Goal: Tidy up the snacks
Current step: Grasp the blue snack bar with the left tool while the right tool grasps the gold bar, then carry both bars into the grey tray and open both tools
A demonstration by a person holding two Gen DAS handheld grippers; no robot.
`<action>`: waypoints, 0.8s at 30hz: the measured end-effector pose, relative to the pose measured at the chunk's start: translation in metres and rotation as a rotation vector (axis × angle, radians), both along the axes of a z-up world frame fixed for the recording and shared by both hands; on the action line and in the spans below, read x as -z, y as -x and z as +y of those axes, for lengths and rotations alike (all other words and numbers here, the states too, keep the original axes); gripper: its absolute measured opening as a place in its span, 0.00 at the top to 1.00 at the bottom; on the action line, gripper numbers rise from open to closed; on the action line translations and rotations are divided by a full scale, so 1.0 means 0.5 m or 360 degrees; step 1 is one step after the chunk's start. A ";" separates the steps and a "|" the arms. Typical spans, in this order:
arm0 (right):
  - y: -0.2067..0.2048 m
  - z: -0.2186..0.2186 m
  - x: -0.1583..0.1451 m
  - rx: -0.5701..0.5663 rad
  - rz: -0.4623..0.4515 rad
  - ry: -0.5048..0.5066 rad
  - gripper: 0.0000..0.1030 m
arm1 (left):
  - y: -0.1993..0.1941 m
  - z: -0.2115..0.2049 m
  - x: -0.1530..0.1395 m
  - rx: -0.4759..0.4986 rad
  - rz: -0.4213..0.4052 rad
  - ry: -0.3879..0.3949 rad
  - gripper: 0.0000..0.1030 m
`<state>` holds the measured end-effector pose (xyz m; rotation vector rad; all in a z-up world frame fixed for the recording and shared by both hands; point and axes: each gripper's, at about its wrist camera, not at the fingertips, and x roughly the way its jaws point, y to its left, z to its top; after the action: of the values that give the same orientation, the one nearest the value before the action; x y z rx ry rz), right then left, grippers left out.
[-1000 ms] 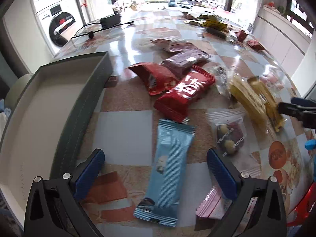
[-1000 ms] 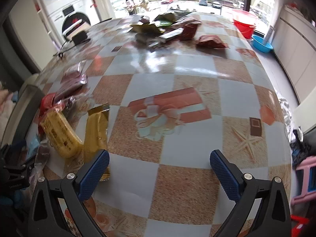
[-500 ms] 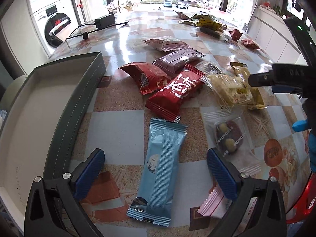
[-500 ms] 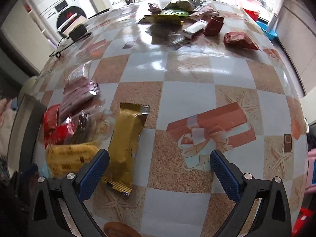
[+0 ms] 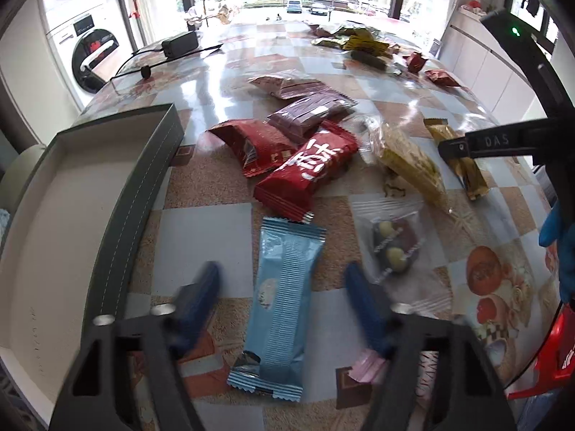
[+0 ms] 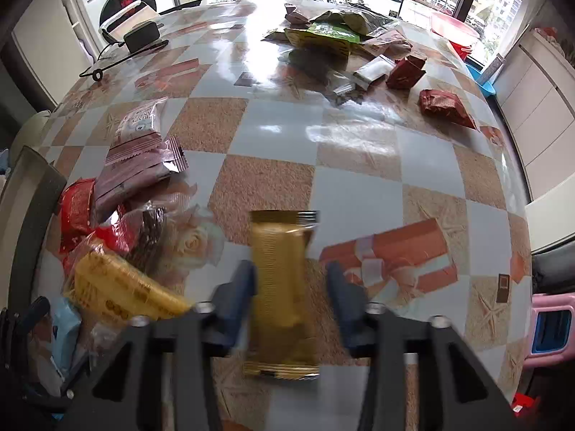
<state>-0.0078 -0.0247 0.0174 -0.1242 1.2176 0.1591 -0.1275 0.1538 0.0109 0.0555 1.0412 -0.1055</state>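
Observation:
In the left wrist view my left gripper point(image 5: 284, 287) straddles a light blue snack bar point(image 5: 282, 305) lying on the table, its blurred jaws partly closed with gaps on both sides. A grey open box point(image 5: 143, 179) stands to its left. In the right wrist view my right gripper point(image 6: 291, 287) straddles a gold snack bar point(image 6: 282, 291), left finger close to it, right finger a little apart. Red packets point(image 5: 305, 172), a purple packet point(image 5: 311, 111) and a yellow packet point(image 5: 409, 161) lie in a cluster.
A clear candy pouch point(image 5: 393, 248) and a pink wrapper point(image 5: 366, 368) lie beside the blue bar. More snacks point(image 6: 334, 32) are heaped at the table's far end. A black adapter with cable point(image 6: 142, 36) lies far left. A washing machine point(image 5: 86, 46) stands behind.
Both grippers' jaws have narrowed from wide open. The right gripper has swung left over the gold bar. The left gripper stays over the blue bar.

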 end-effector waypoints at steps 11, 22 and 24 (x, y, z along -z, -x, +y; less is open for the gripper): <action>0.095 -0.082 -0.030 0.0049 0.0027 -0.0409 0.76 | 0.034 0.036 -0.028 -0.0081 0.0038 0.0199 0.76; 0.128 -0.020 -0.100 -0.0067 -0.0019 -0.0557 0.76 | 0.060 0.094 -0.128 -0.0150 -0.0175 0.0280 0.76; 0.128 0.017 -0.106 -0.0109 -0.0014 -0.0583 0.76 | 0.066 0.119 -0.140 -0.0181 -0.0209 0.0271 0.76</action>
<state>-0.0719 -0.0164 0.0705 0.1528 1.1574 0.4374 -0.1606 0.2132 0.0809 -0.1495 0.8990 -0.0853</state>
